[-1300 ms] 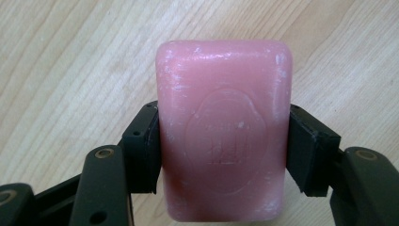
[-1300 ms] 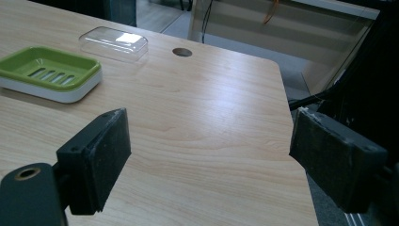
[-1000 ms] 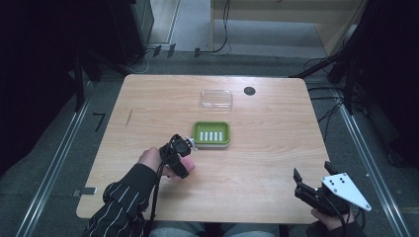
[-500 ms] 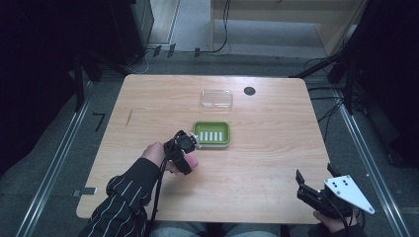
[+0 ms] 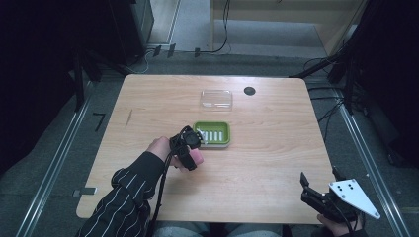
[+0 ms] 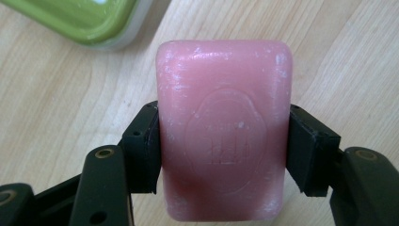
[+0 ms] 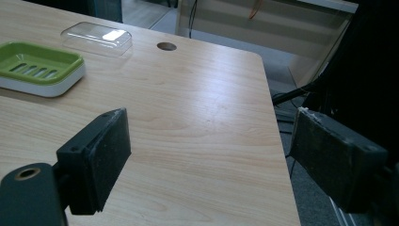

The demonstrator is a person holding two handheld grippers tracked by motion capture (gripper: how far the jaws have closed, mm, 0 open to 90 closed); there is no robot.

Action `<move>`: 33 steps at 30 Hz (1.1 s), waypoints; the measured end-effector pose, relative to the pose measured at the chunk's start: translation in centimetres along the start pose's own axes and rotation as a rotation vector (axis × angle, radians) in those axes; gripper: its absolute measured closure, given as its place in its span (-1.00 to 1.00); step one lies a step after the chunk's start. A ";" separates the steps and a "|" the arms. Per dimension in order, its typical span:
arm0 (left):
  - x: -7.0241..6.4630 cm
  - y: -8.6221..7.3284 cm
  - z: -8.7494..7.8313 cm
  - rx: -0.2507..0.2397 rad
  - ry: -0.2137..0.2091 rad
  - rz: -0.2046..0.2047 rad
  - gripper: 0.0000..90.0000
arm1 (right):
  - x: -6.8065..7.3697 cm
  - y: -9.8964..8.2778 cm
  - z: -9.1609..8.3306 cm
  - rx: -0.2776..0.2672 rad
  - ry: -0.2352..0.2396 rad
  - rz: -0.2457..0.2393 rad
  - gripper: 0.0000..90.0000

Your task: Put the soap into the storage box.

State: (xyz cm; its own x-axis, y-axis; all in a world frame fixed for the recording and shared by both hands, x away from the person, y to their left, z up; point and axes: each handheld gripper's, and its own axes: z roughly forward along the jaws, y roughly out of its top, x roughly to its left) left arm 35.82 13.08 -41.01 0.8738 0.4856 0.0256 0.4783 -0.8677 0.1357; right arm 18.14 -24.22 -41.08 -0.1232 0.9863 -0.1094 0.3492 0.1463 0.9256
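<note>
Counting what is lying in front of me

I am holding one pink soap bar (image 6: 223, 132) and seeing one green soap dish (image 5: 213, 134) with five drain slots showing in its floor, one clear plastic lid (image 5: 216, 98), one round hole (image 5: 249, 91) sitting in the one wooden table (image 5: 276, 148), and one striped sleeve (image 5: 123, 197); I am working with two grippers, the left gripper (image 6: 221, 146) and the right gripper (image 7: 211, 155), each carrying two black jaws, and one grey three-cornered plate (image 5: 353, 196) is riding on the right one.
</note>
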 end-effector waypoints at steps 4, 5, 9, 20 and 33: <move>0.1 0.6 -0.2 -0.005 0.003 0.010 -0.14 | -0.2 -0.2 -0.3 0.003 -0.011 0.002 -0.69; 0.2 0.8 -0.2 -0.005 0.003 0.016 -0.14 | -0.3 -0.2 -0.4 0.003 -0.014 0.000 -0.69; 0.2 1.4 -0.4 -0.006 0.003 0.035 -0.14 | -0.5 -0.4 -0.8 0.008 -0.029 0.005 -0.69; 0.7 3.1 -0.4 0.001 0.011 0.081 -0.14 | -1.0 -0.9 -1.8 0.014 -0.062 0.021 -0.69; 1.5 4.8 -0.9 -0.011 0.024 0.125 -0.14 | -1.6 -1.4 -2.7 0.021 -0.092 0.037 -0.69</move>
State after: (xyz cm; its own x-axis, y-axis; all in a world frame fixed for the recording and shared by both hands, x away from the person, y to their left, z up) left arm 39.32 9.71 -39.40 0.9242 0.3759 0.0669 0.3642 -0.9206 0.1409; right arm 15.31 -26.16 -41.18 -0.0245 0.9937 -0.1091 0.3711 0.1104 0.9220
